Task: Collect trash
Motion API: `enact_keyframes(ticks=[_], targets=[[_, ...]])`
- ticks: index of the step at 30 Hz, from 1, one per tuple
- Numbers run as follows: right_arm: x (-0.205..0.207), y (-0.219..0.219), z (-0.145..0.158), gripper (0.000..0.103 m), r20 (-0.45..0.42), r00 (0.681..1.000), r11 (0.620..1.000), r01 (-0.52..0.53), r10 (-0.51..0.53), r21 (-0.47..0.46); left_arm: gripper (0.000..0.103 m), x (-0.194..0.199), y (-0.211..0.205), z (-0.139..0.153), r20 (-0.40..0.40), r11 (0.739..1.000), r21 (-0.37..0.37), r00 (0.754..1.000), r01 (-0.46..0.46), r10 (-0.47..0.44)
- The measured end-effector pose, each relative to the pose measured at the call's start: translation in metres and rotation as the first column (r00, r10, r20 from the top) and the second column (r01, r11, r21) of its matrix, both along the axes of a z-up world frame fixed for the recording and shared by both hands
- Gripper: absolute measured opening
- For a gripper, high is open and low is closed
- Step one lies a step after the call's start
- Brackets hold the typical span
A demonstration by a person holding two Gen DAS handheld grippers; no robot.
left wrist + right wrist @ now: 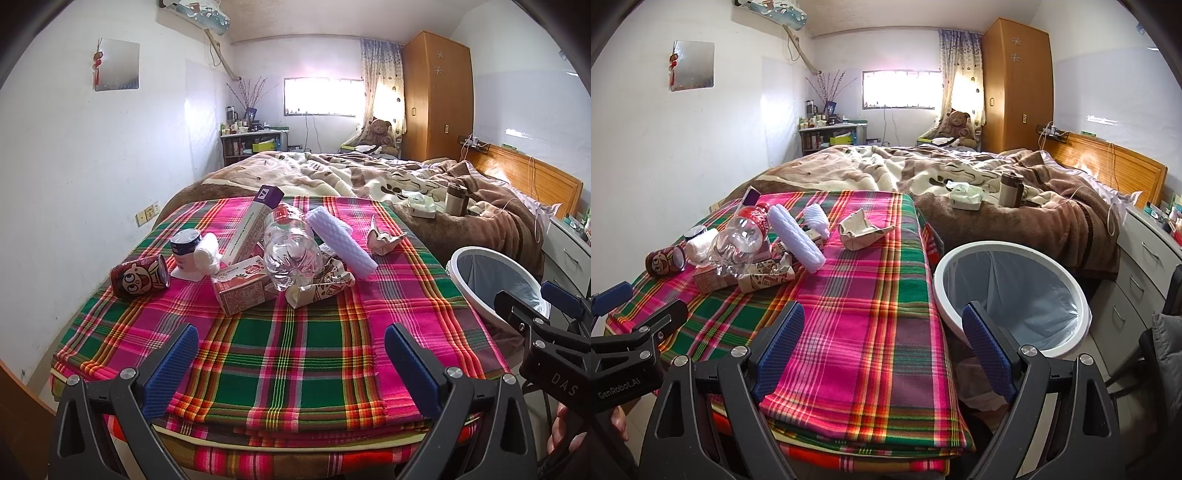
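Note:
A pile of trash lies on the plaid cloth [288,339]: a clear plastic bottle [291,254], a red can [140,280], a pink drink carton [240,288], a tall white and purple box [251,229], a white foam roll [341,240], a crumpled printed wrapper [321,288] and a crumpled beige paper [384,238]. The white trash bin [1012,295] with a liner stands to the right of the cloth. My left gripper [291,350] is open and empty, short of the pile. My right gripper [882,332] is open and empty over the cloth's right edge.
Behind the cloth lies a bed with a brown blanket [960,184], with a tissue pack [966,197] and a thermos [1010,190] on it. A white drawer unit [1145,258] stands at right, a wardrobe [1015,85] at the back.

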State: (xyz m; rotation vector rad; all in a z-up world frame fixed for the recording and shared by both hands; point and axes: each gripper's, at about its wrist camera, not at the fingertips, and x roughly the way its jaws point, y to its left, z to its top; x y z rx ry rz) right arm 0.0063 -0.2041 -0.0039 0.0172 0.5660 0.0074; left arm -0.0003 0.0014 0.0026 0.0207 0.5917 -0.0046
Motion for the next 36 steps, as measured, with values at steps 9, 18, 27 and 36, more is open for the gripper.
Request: enact_keyframes(ticks=[9, 18, 27, 36], targets=[[-0.0007, -0.0007, 0.0015, 0.089, 0.002, 1.000, 1.000, 0.002, -0.002, -0.002, 0.102, -0.0017, 0.0010, 0.0001, 0.002, 1.000, 0.000, 1.000, 0.000, 0.000], [0.0001, -0.0014, 0.0013, 0.089, -0.002, 1.000, 1.000, 0.000, 0.000, -0.001, 0.102, -0.0018, 0.0011, -0.0004, 0.003, 1.000, 0.000, 1.000, 0.002, -0.002], [0.0008, -0.0016, 0.0012, 0.089, 0.001, 1.000, 1.000, 0.002, -0.002, -0.003, 0.102, -0.0006, -0.0022, 0.0005, 0.004, 1.000, 0.002, 1.000, 0.003, -0.003], [0.0009, -0.0017, 0.0011, 0.089, 0.002, 1.000, 1.000, 0.002, -0.002, -0.004, 0.102, -0.0004, -0.0026, 0.0007, 0.004, 1.000, 0.002, 1.000, 0.003, -0.003]])
